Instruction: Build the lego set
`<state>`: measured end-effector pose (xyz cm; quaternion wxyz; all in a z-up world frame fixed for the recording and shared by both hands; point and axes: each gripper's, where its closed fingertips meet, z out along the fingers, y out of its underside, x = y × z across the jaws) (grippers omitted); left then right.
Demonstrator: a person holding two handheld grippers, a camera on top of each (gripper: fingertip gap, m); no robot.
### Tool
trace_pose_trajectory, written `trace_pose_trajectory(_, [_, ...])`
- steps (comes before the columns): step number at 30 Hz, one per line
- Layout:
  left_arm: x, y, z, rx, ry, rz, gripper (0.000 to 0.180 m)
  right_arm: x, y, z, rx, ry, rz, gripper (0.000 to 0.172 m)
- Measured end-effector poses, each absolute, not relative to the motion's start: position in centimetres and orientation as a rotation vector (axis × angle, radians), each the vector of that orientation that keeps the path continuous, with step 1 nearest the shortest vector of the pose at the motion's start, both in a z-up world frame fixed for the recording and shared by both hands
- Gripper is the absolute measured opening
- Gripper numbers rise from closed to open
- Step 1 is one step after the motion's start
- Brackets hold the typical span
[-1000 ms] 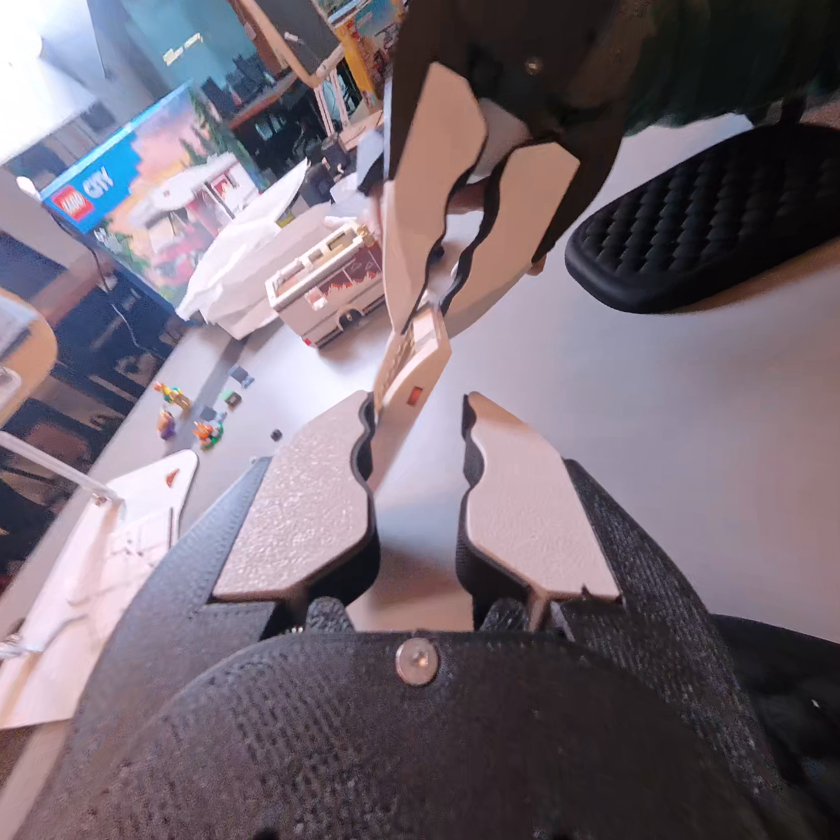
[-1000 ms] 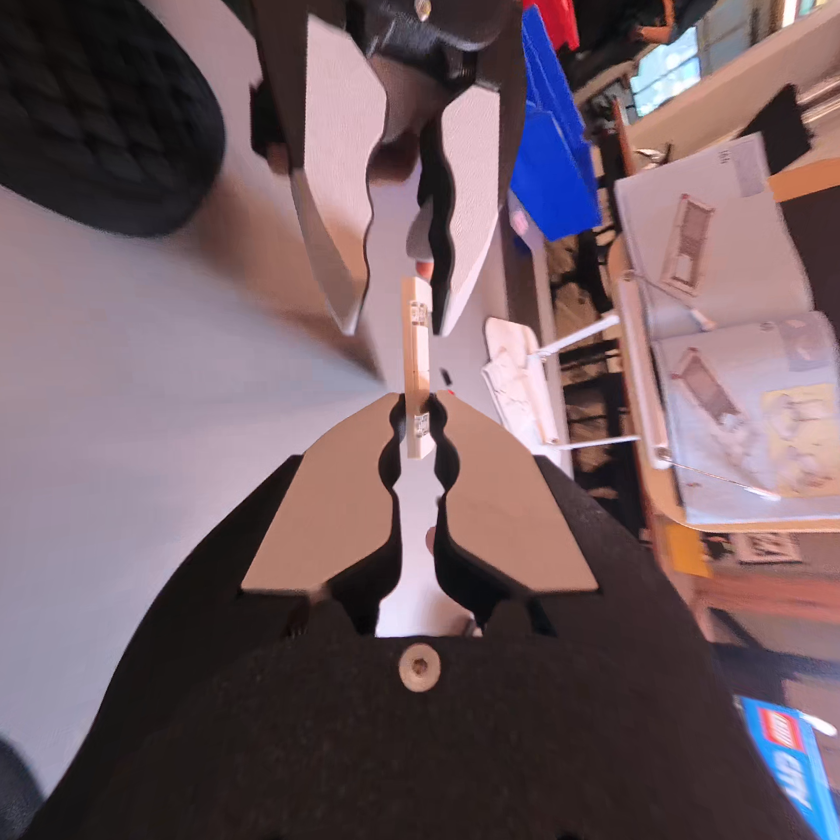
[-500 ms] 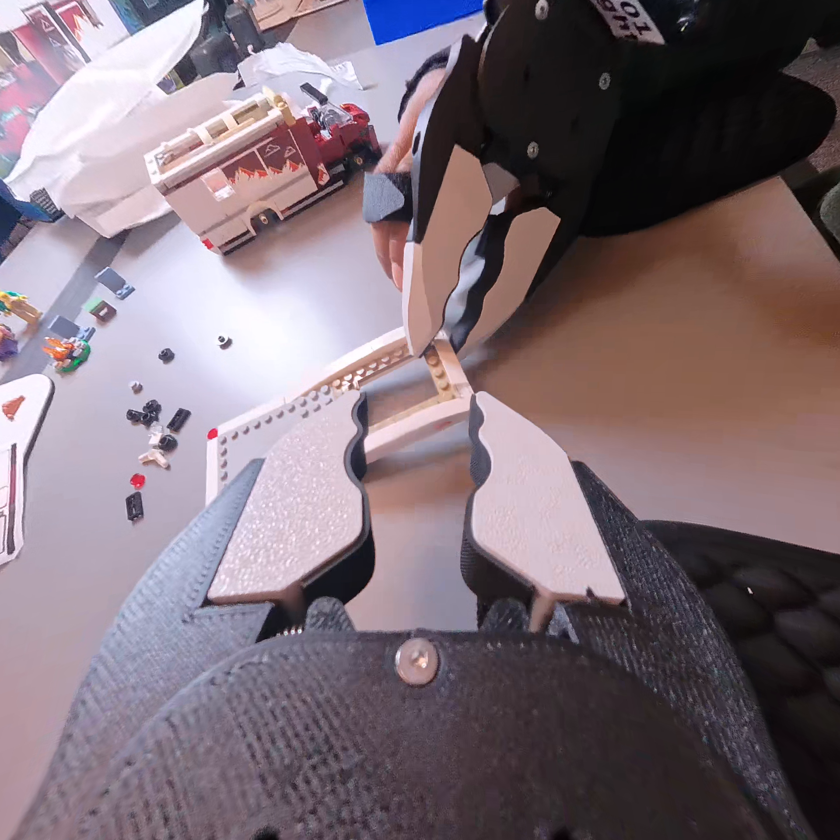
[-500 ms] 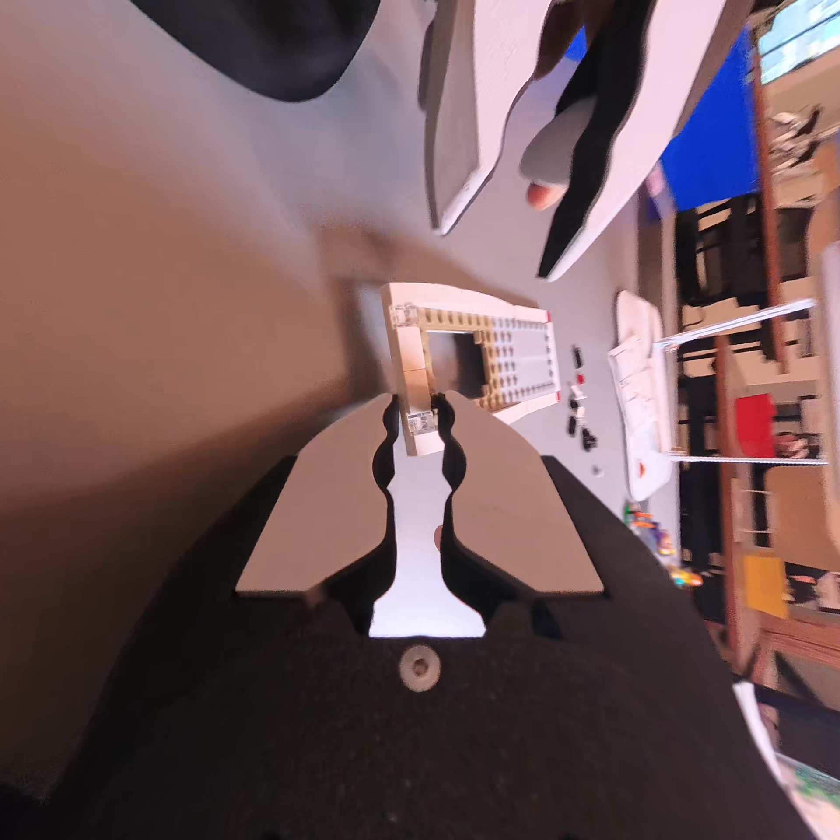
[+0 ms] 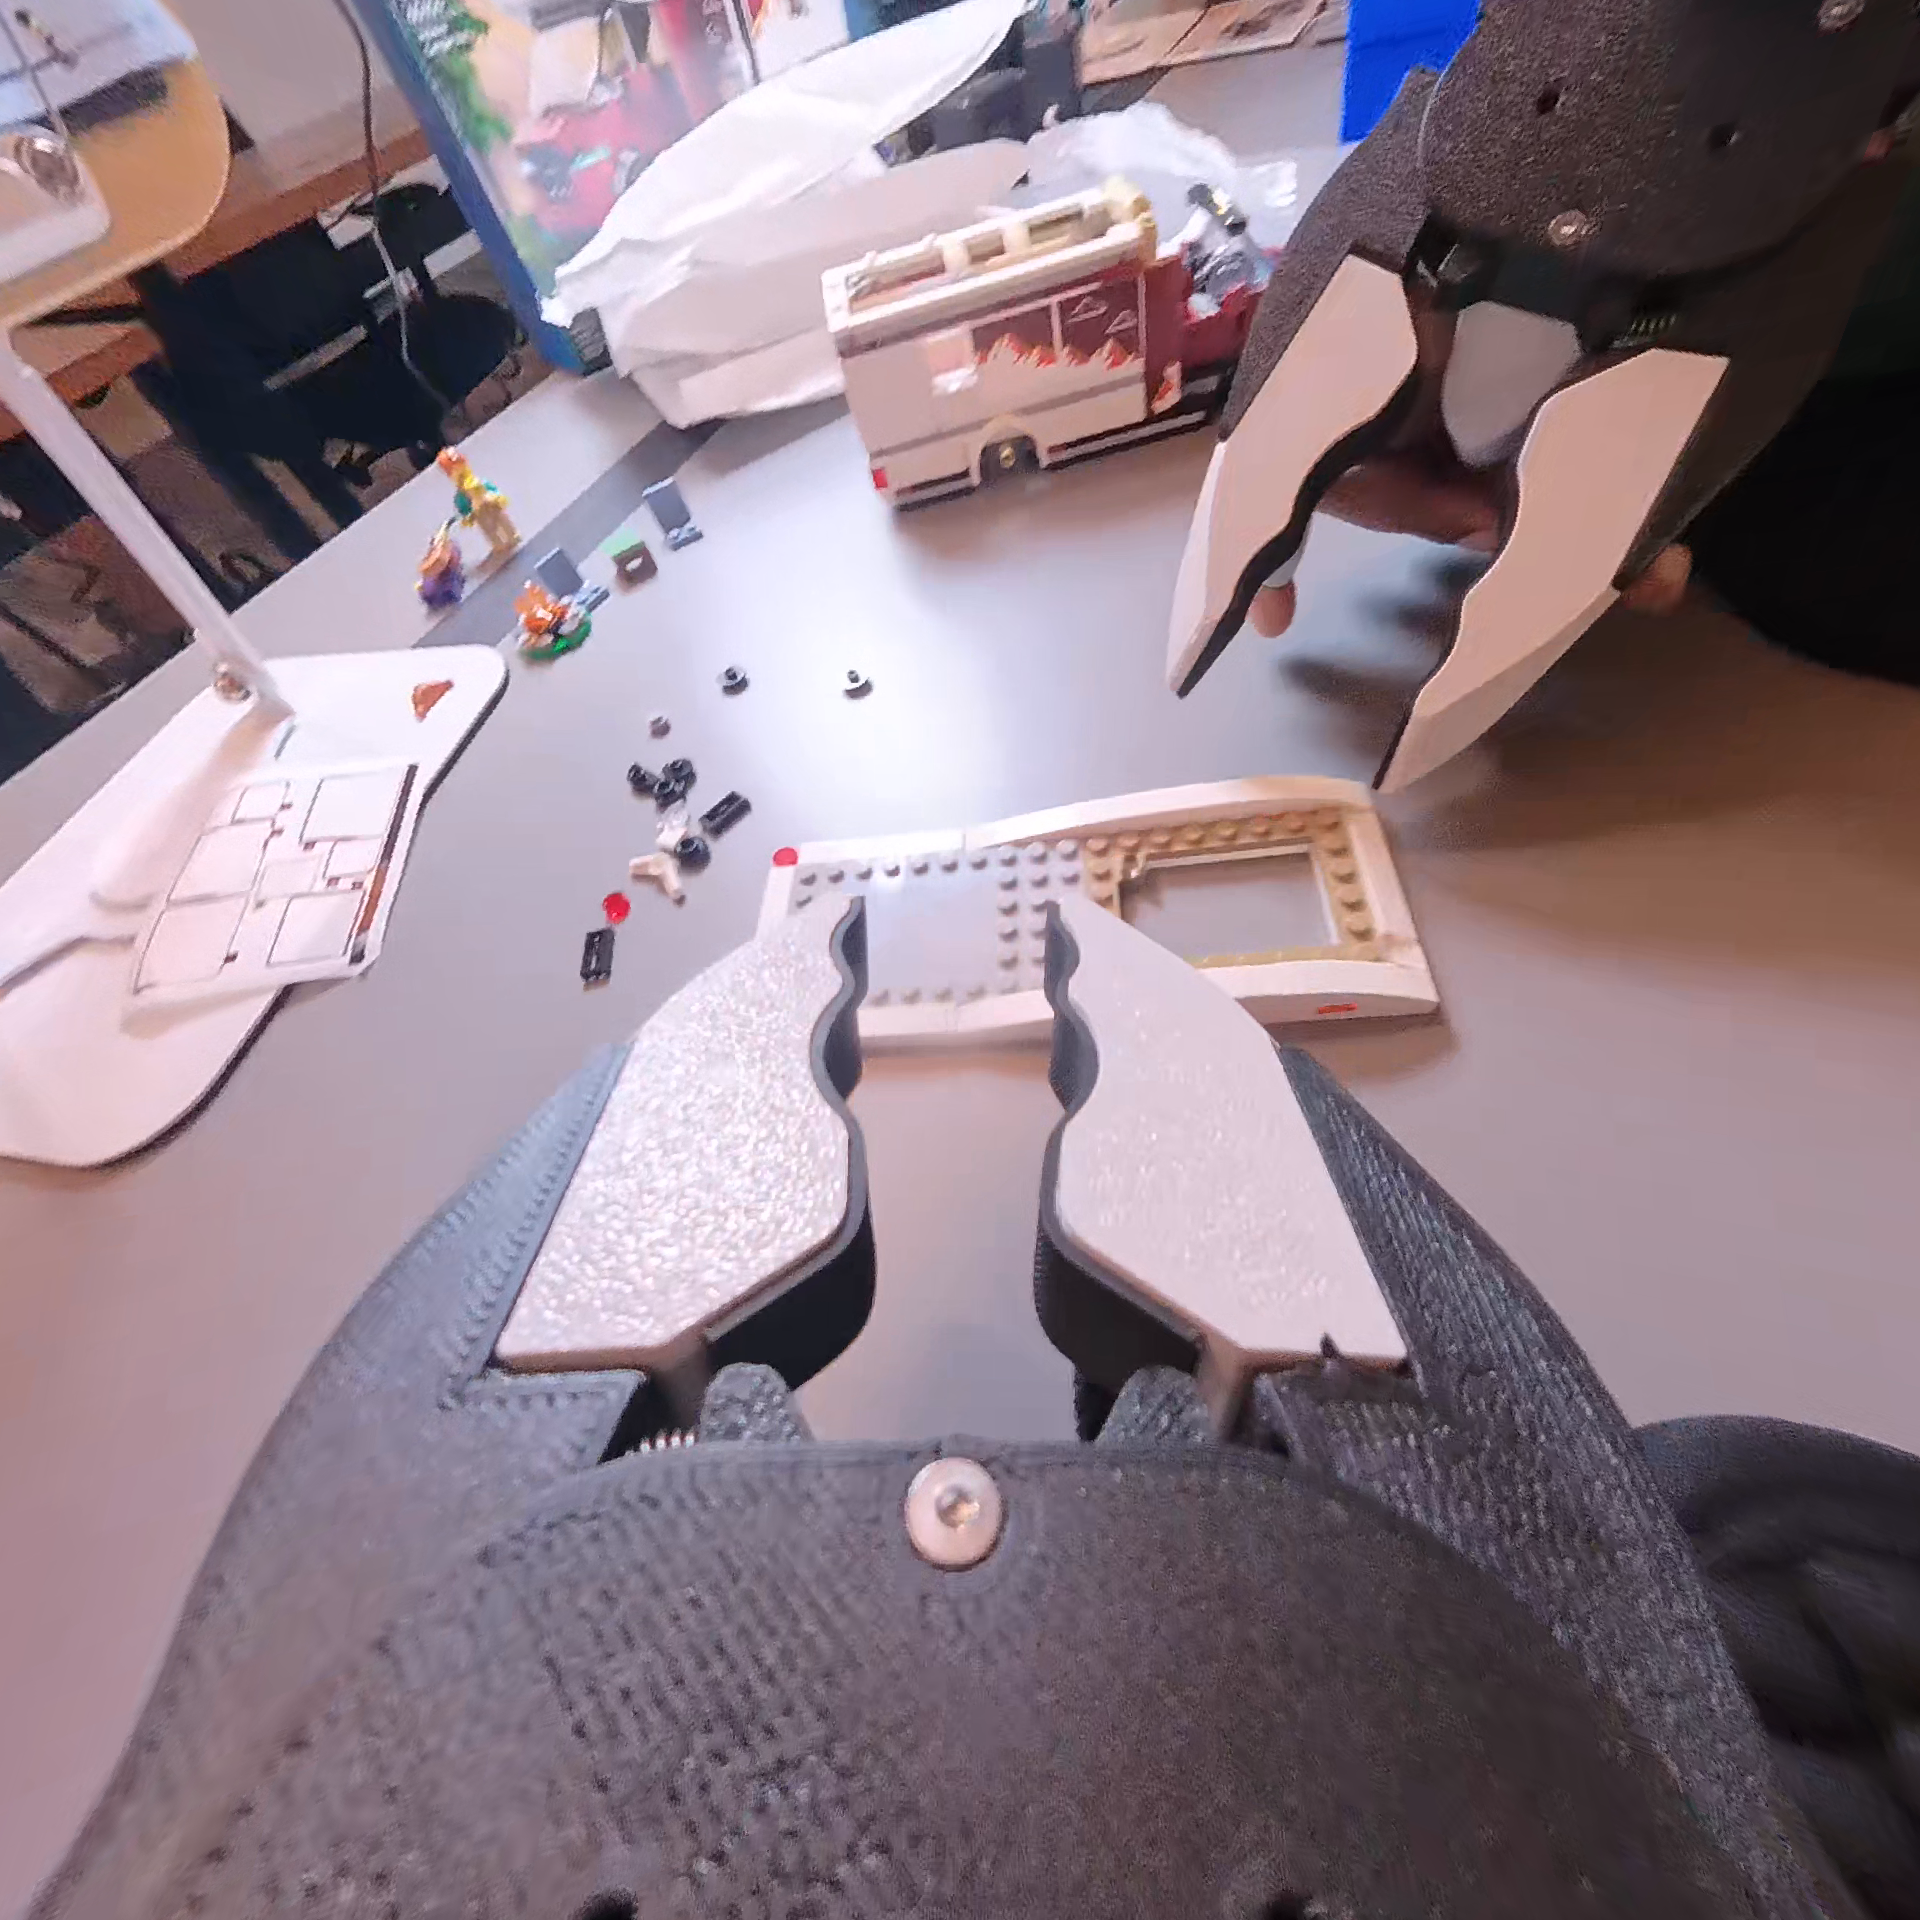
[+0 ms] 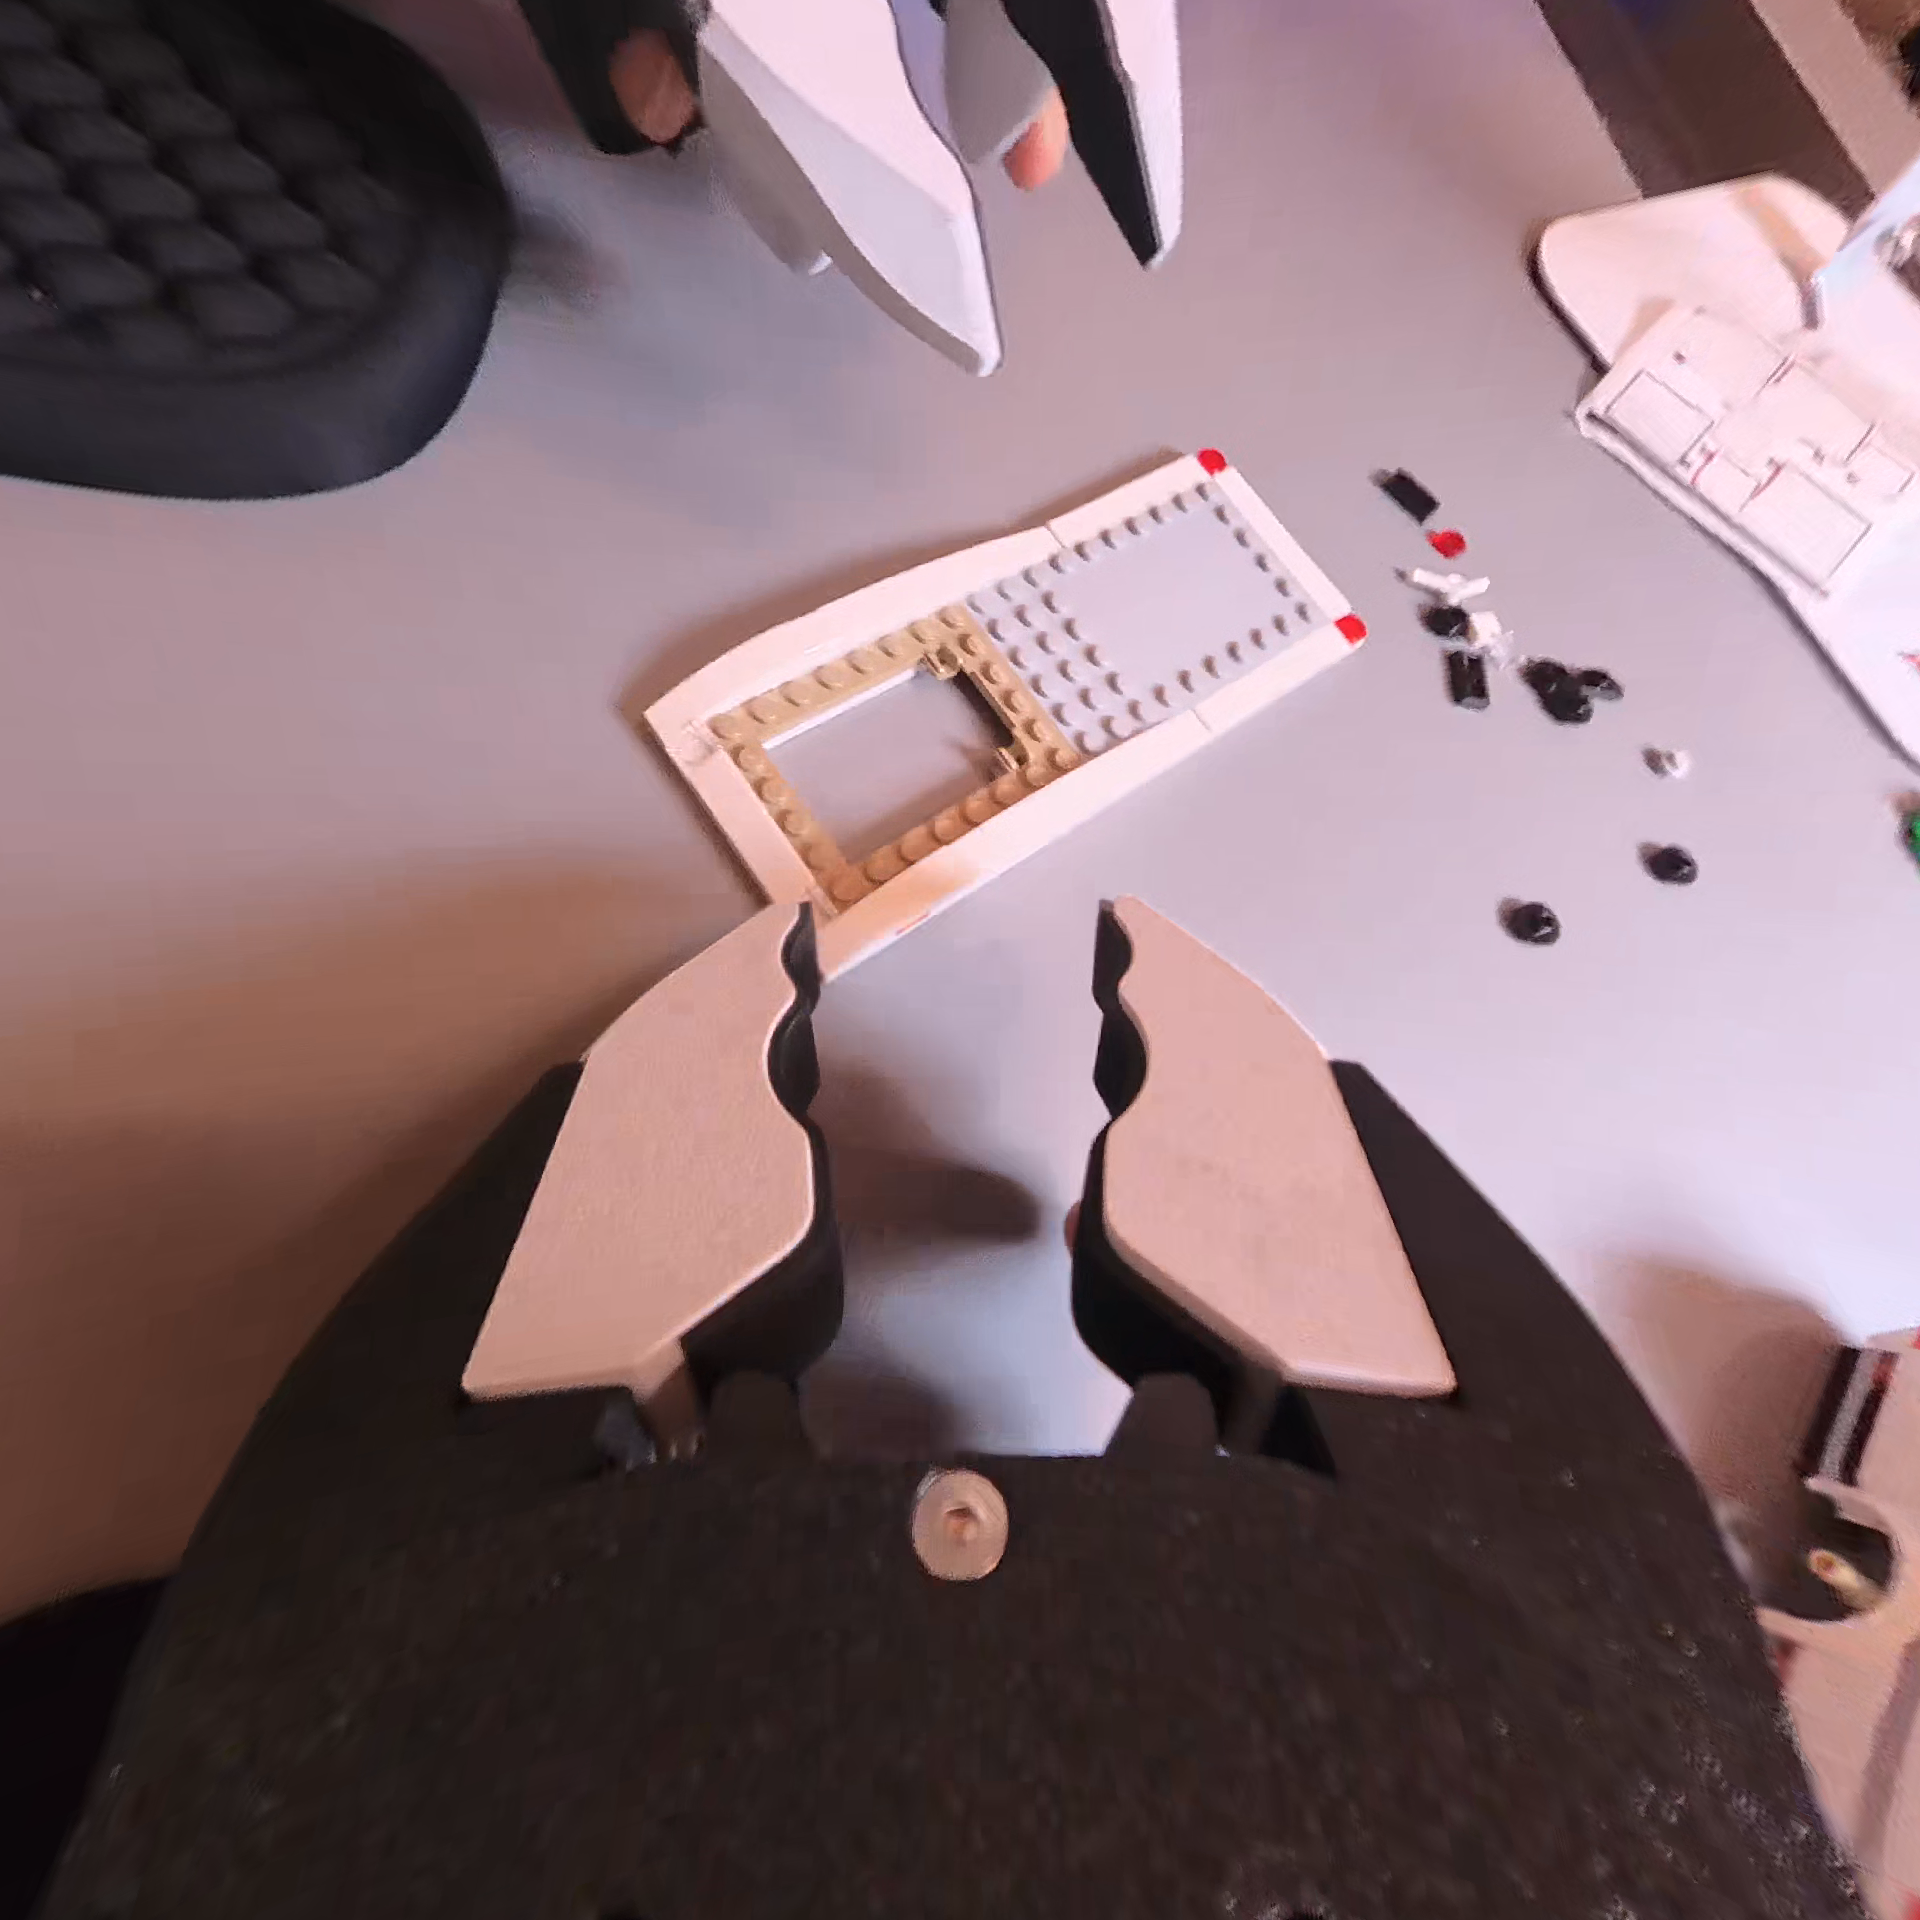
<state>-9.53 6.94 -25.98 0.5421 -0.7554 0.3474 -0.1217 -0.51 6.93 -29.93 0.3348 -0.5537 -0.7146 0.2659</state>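
Leftmost, a white stand base (image 5: 343, 717) with a paper sheet (image 5: 270, 883) lies on the grey table (image 5: 1039, 644), and loose small black pieces (image 5: 675, 790) are scattered just right of it. Next, the left gripper (image 5: 951, 920) hovers over the grey studded end of the flat brick panel (image 5: 1101, 904), jaws apart and gripping nothing. Further right, the right gripper (image 5: 1283, 732) hangs above the panel's tan-framed end with jaws wide apart and bare, a brick camper van (image 5: 1018, 353) behind.

A studded plastic roof panel (image 5: 1101, 914), glossy at its white edges, is seen on a smooth matt table (image 5: 935, 644); crumpled paper (image 5: 748, 208) is seen upper centre.
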Motion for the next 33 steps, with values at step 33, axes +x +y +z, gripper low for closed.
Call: trace_pose_trajectory(33, [-15.2, 10.1, -23.8, -1.711, 0.406, -0.046, 0.004, -7.5, 15.7, -14.8, -1.158, -1.136, 0.769, 0.029])
